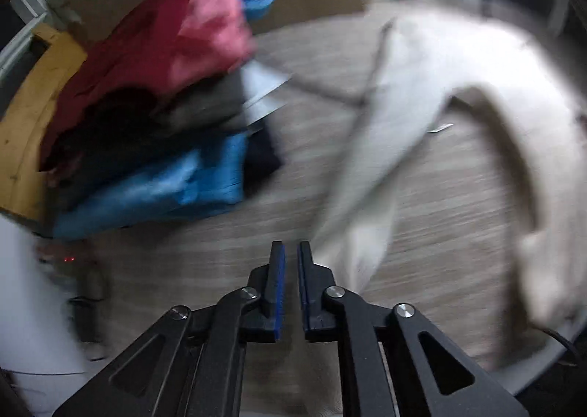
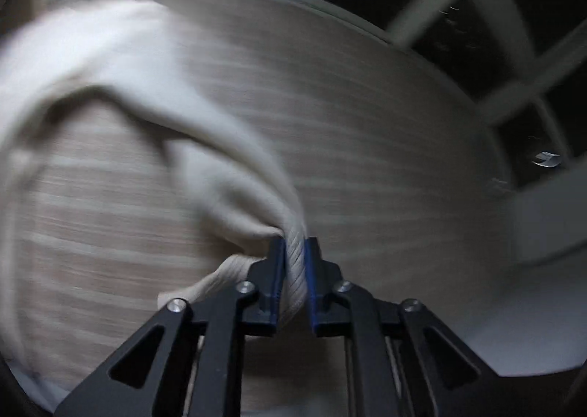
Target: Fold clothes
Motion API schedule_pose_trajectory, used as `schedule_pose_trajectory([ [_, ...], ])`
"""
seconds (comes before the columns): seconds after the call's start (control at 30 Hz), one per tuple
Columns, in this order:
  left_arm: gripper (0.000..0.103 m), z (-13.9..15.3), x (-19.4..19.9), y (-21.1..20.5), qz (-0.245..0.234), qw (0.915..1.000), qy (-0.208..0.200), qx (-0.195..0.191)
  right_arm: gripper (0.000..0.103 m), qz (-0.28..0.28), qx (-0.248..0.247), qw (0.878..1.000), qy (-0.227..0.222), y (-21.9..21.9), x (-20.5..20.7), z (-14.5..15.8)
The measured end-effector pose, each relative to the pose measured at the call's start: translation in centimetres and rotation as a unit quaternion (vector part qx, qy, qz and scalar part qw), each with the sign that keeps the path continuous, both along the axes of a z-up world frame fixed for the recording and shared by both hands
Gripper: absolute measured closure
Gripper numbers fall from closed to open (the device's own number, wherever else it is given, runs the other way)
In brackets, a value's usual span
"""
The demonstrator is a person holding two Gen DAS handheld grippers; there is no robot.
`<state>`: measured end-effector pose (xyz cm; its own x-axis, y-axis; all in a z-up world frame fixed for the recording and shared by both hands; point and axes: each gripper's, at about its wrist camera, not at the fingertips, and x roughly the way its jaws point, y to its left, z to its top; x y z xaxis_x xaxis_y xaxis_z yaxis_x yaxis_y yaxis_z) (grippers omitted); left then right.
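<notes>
The right gripper [image 2: 294, 246] pinches a ribbed edge of the cream garment [image 2: 121, 61], the cloth bunched between its blue pads, and the rest of the garment trails away in a loose arc over the pale wood-grain surface [image 2: 367, 123]. The left gripper [image 1: 290, 251] has its jaws nearly pressed together with nothing between them, a narrow gap showing; a hanging end of the same garment lies just to its right, apart from the pads. The main risk is a lopsided lift: with only one corner held, the cloth may twist or drag in a heap rather than spread flat. The pinch sits close to the hem, so a sharp pull might slip it free. Both views are smeared by motion, so how deep the grip goes is hard to judge. A swinging end could also brush the stack of folded clothes [image 1: 154, 116] nearby.
</notes>
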<state>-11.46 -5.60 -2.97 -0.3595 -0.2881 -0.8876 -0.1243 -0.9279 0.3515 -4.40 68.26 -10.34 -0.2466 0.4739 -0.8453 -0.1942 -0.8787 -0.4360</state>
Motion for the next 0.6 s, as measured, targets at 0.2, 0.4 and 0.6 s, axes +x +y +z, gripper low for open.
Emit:
schedule_pose_trajectory([
  [0.2, 0.085, 1.5, 5.0, 0.5, -0.027, 0.9930, 0.007, 0.115, 0.060, 0.050, -0.171, 0.983, 0.040, -4.1, 5.1, 2.4],
  [0.4, 0.077, -1.4, 10.4, 9.8, -0.177, 0.9547, -0.051, 0.234, 0.057, 0.169, -0.332, 0.928, 0.008, -15.3, 8.2, -1.4],
  [0.6, 0.076, -4.5, 11.8, 15.0, -0.234, 0.9418, -0.083, 0.226, 0.057, 0.180, -0.346, 0.920, -0.022, -18.3, 7.9, -4.7],
])
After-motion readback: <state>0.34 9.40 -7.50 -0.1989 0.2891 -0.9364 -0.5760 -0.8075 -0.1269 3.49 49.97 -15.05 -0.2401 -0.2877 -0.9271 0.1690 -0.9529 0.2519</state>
